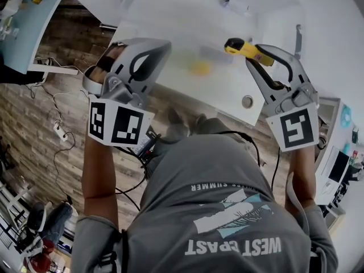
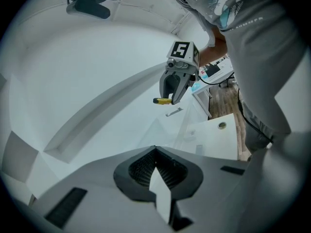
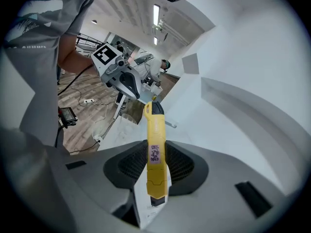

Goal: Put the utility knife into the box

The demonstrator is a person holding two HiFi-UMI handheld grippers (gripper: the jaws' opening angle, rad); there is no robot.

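Clamping the yellow plastic utility knife (image 3: 154, 154) in our right gripper (image 1: 257, 54), left gripper (image 2: 155, 150) closed empty, we should carry it level; box perhaps unseen.

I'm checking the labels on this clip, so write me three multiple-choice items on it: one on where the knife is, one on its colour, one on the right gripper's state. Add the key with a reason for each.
1. Where is the knife?
A. flat on the table
B. in the right gripper
C. on the floor

2. What colour is the knife's body?
A. yellow
B. red
C. green

3. What state is the right gripper in?
A. wide open and empty
B. shut with nothing in it
C. shut on the knife

Key: 1 B, the right gripper view shows it between that gripper's fingers; 2 A, its body is yellow in every view; 3 C, the fingers press on its sides.
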